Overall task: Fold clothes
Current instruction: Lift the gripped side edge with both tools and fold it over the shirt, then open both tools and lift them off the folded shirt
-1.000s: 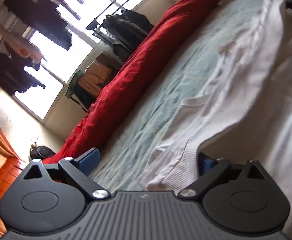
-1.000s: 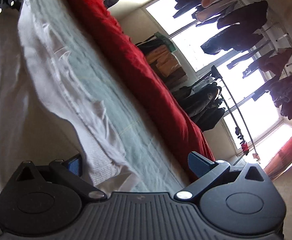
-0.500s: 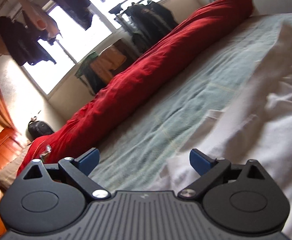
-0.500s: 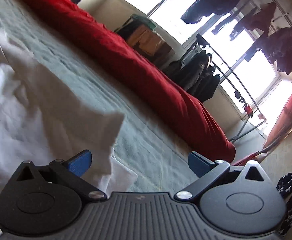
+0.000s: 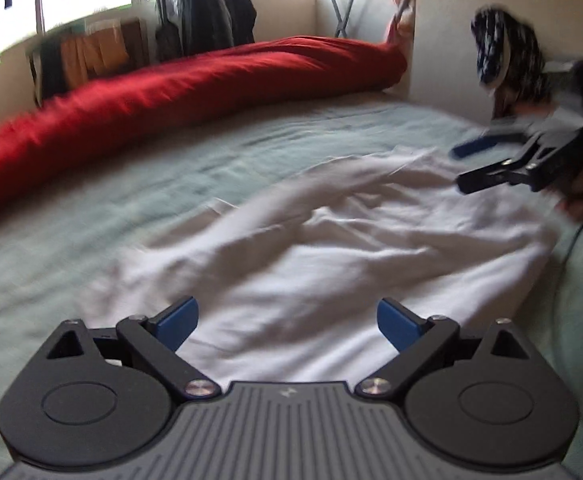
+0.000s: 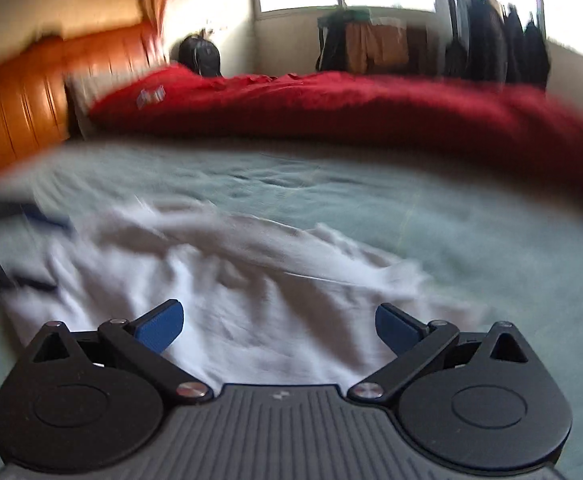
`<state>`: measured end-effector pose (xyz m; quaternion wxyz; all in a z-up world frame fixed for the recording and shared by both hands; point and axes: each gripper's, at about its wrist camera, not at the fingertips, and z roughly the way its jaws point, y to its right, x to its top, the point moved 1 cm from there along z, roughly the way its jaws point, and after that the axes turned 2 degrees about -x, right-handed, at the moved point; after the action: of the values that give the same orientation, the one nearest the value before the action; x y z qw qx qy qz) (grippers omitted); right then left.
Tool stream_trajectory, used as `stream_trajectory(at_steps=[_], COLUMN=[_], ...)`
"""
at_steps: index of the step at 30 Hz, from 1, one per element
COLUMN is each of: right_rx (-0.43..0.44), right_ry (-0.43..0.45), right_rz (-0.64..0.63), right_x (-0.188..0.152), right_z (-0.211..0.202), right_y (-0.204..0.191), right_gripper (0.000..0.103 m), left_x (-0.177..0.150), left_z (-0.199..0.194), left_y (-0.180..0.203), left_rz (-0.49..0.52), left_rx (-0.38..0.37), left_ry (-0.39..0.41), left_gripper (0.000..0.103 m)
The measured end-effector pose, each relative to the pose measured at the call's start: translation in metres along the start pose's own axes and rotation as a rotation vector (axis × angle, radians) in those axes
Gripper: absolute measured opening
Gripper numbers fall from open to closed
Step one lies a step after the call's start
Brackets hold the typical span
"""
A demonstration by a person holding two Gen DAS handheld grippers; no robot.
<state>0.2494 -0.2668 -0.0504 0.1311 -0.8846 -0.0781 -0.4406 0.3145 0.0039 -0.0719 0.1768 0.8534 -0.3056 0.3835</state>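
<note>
Lying rumpled on the green bedcover, one white garment spreads from 6 o'clock toward 2 o'clock in the left view, low enough for either claw to reach an edge. Two claws show: the left gripper hangs over its near part with jaws wide apart and nothing between them; the right gripper is likewise spread and empty. One red duvet lies bunched at 11 o'clock, clear of the working space.
</note>
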Motion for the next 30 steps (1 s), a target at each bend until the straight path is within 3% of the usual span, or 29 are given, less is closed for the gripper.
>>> stream_trajectory(at_steps=[5,8,11,13,16,19,22,25,27,30], right_rx=[0.116,0.075,0.062,0.040,0.013,0.079,0.084,-0.032,-0.026,0.054], right_ry=[-0.086,-0.086,-0.073,-0.076,-0.065,-0.018,-0.048,-0.125,-0.104,-0.069], right_rz=[0.152,0.150,0.149,0.133,0.110,0.033,-0.052,-0.072,0.005,0.136], right_x=[0.000,-0.005,-0.008,-0.009,-0.001,0.003,-0.006,-0.027,-0.028,-0.018], right_z=[0.040,0.049,0.040,0.032,0.018,0.004,0.007,0.012,0.002,-0.010], right_y=[0.013,0.024,0.028,0.024,0.010,-0.016,-0.036,-0.020,-0.002,0.010], right_gripper=[0.103,0.095,0.086,0.086,0.094,0.097,0.097,0.095,0.093,0.099], left_x=[0.003,0.005,0.004,0.003,0.013,0.024,0.021,0.010,0.010,0.009], left_z=[0.024,0.038,0.027,0.019,0.013,0.020,0.037,0.037,0.025,0.005], left_y=[-0.032,-0.051,-0.060,-0.066,-0.058,-0.049,-0.043,-0.039,-0.028,-0.006], left_rz=[-0.167,-0.267,-0.323,-0.358,-0.349,-0.334,-0.324,-0.284,-0.239,-0.165], left_rx=[-0.017,-0.027,0.013,0.042,-0.005,-0.049,-0.009,0.023,0.047,-0.048], left_ry=[0.009,0.015,0.019,0.022,0.054,0.064,0.016,-0.003,-0.019,-0.007], left_gripper=[0.096,0.095,0.094,0.094,0.095,0.095,0.094,0.094,0.094,0.095])
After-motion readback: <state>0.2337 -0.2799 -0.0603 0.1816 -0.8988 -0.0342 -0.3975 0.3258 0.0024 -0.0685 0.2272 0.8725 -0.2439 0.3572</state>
